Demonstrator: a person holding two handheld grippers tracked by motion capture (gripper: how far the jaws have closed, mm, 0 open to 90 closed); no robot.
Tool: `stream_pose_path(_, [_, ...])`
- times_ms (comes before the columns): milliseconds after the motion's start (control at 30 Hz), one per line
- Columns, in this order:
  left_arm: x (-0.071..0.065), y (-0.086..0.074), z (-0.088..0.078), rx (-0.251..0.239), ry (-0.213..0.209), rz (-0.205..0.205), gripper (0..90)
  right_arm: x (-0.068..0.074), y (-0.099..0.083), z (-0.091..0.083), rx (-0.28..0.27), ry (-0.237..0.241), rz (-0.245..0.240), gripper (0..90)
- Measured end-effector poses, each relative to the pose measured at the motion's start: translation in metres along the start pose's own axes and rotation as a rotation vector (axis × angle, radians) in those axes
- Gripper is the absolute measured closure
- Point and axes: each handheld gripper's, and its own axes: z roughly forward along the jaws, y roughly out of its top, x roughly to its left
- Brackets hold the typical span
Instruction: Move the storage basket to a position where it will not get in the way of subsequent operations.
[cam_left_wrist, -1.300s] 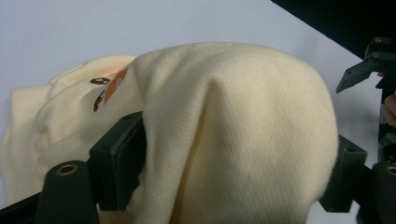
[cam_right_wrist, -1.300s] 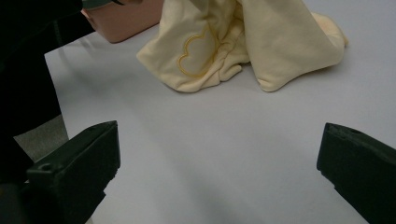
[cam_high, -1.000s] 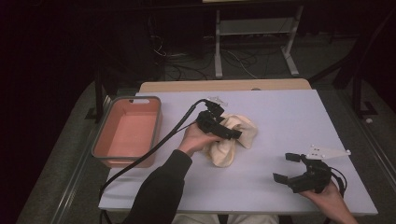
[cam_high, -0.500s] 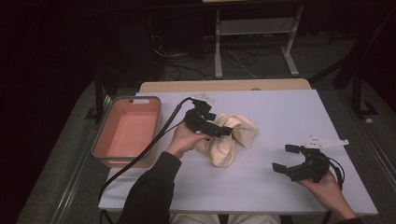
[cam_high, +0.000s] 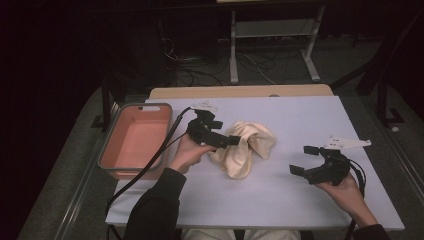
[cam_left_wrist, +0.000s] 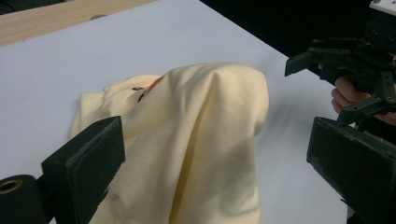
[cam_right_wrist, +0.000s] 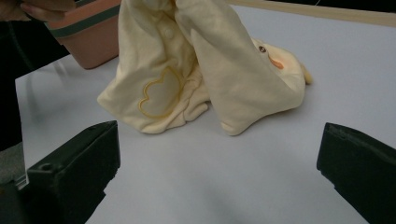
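A cream baby garment (cam_high: 246, 146) lies bunched at the table's middle, with a yellow outlined patch (cam_right_wrist: 159, 95) and a small duck face (cam_right_wrist: 273, 58) on it. My left gripper (cam_high: 226, 135) is at the garment's left edge. Its jaws have just been opening and stand wide. The cloth (cam_left_wrist: 201, 140) rises in a fold between them, and the pads do not press it. My right gripper (cam_high: 301, 160) hovers open and empty over the table's right side, pointing at the garment (cam_right_wrist: 201, 70). It also appears beyond the cloth as the right gripper (cam_left_wrist: 355, 70).
A salmon-pink tray (cam_high: 135, 107) sits at the table's left edge, seen also as the tray (cam_right_wrist: 88, 37). The pale table (cam_high: 300, 210) has a wooden strip along its far edge. A metal stand and cables are on the dark floor behind.
My left gripper has shifted left toward the tray, and the garment has been drawn out leftward with it. The right gripper has moved slightly away from the near edge.
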Motion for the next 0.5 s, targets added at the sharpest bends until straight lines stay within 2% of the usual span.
stream_pose_path(200, [0.001,-0.012,-0.005,-0.012,0.023,0.009,4.0,-0.001,0.007,0.004,0.005,0.001,-0.014,0.0])
stream_pose_path(333, [0.001,-0.025,-0.007,-0.014,0.017,0.005,4.0,-0.002,0.015,0.005,0.001,0.004,-0.024,0.0])
stream_pose_path(400, [0.000,-0.029,-0.008,-0.008,0.030,0.013,2.9,-0.003,0.019,0.006,-0.006,0.008,-0.020,0.0])
stream_pose_path(500, [-0.001,-0.036,-0.008,-0.023,0.027,0.010,2.8,-0.005,0.025,0.009,-0.006,0.012,-0.019,0.0])
